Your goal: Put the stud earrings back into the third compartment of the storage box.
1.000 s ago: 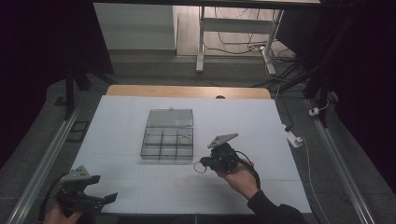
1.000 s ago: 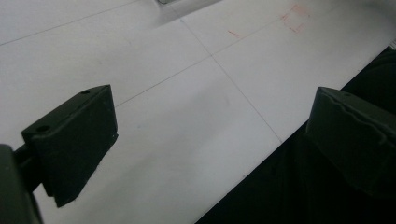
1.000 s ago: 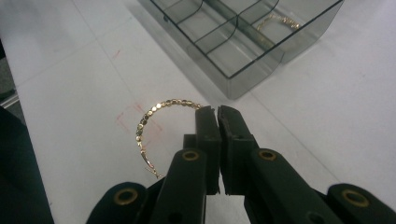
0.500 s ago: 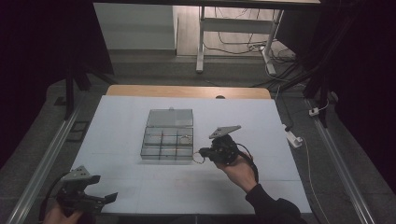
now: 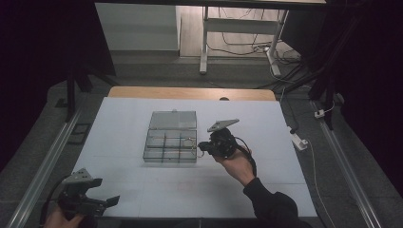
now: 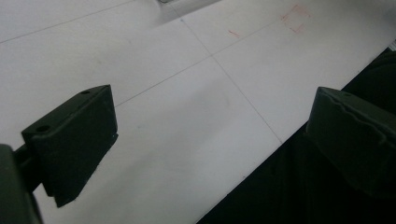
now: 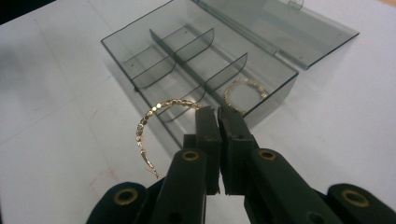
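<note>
One gold hoop earring hung pinched in the closed right tongs, its arc curving left of the tips, just short of the clear divided box ahead, where a second hoop lay. The left tongs gaped empty, well apart over the worktop.

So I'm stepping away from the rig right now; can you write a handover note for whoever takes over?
Right gripper: shut on the gold bracelet, held just short of the organizer box.
Left gripper: open, holding nothing, over the white table near its front edge.
Done: a second gold bracelet lies in one corner compartment; the lid is folded open.
Left: set the held bracelet into a free compartment, probably then close the lid.
</note>
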Action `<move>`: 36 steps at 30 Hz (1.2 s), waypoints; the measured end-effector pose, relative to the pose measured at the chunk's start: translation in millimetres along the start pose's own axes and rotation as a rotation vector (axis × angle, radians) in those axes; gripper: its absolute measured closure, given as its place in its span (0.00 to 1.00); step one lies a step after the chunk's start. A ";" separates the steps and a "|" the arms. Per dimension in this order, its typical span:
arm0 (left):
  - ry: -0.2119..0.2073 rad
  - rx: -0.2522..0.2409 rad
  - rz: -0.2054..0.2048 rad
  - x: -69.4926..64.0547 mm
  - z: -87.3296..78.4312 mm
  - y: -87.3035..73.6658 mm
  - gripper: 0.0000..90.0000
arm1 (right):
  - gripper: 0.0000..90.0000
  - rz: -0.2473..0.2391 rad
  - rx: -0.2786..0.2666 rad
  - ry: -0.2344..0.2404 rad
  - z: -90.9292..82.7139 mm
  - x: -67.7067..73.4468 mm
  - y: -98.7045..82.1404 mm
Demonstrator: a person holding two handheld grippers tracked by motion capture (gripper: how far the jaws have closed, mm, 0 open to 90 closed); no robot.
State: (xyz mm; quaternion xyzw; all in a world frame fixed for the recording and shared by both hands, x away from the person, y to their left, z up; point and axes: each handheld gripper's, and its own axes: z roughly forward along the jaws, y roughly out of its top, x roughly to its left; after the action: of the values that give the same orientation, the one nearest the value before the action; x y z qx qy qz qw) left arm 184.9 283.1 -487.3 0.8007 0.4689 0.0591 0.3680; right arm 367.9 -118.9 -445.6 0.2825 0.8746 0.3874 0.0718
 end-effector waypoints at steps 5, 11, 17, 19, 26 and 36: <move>-0.003 -0.001 -0.003 0.5 -0.1 0.0 0.03 | 0.97 0.011 -0.013 -0.013 5.7 -6.8 9.2; -0.003 -0.001 -0.003 0.5 0.0 0.0 0.03 | 0.97 0.027 -0.017 -0.024 15.7 -15.4 16.2; -0.004 0.000 -0.001 0.4 0.1 0.1 0.03 | 0.97 0.036 -0.012 -0.033 29.1 -21.3 21.7; -0.004 0.001 -0.002 0.5 0.2 0.1 0.03 | 0.97 0.037 -0.012 -0.037 34.0 -22.6 24.0; -0.006 0.002 -0.001 0.6 0.3 0.1 0.03 | 0.97 0.028 -0.011 -0.055 51.2 -26.2 31.4; -0.009 0.004 0.000 0.7 0.5 0.2 0.03 | 0.97 -0.003 0.022 -0.103 79.0 -30.7 33.1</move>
State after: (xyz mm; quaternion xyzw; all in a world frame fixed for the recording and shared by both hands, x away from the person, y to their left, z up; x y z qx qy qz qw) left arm 185.6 283.3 -487.8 0.8017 0.4675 0.0547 0.3684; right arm 435.2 -67.6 -479.2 0.3017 0.8744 0.3624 0.1139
